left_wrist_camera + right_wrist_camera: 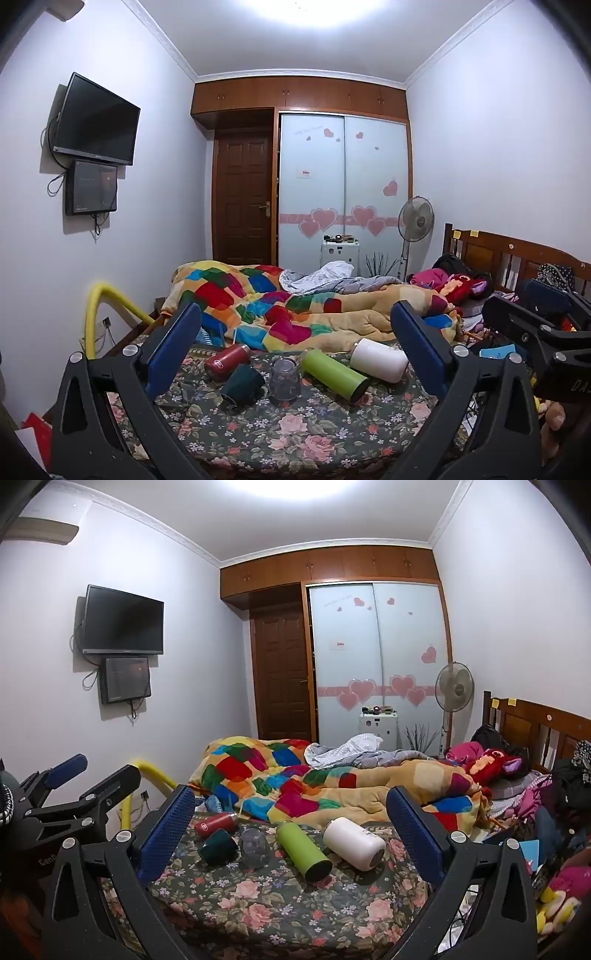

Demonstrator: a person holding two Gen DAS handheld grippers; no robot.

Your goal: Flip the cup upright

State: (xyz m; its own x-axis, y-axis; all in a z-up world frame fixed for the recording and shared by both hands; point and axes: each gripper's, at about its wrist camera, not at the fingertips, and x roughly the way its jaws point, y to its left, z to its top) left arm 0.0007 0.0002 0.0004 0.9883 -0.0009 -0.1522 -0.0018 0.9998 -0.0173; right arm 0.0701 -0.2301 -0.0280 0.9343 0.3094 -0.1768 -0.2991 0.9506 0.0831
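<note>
Several drink vessels lie on the floral bed sheet (295,435). A dark green mug (242,384) lies tipped on its side. A clear glass cup (283,378) stands upside down beside it. A red flask (227,360), a green bottle (332,373) and a white bottle (378,360) lie on their sides. In the right wrist view the mug (218,845), the glass (255,847), the green bottle (303,849) and the white bottle (352,842) show too. My left gripper (295,350) and right gripper (291,827) are both open and empty, held short of the vessels.
A colourful patchwork quilt (295,310) is heaped behind the vessels. Plush toys and clothes (458,284) pile by the wooden headboard at right. A yellow bed rail (96,306) stands at left. A door, wardrobe and fan are at the far wall.
</note>
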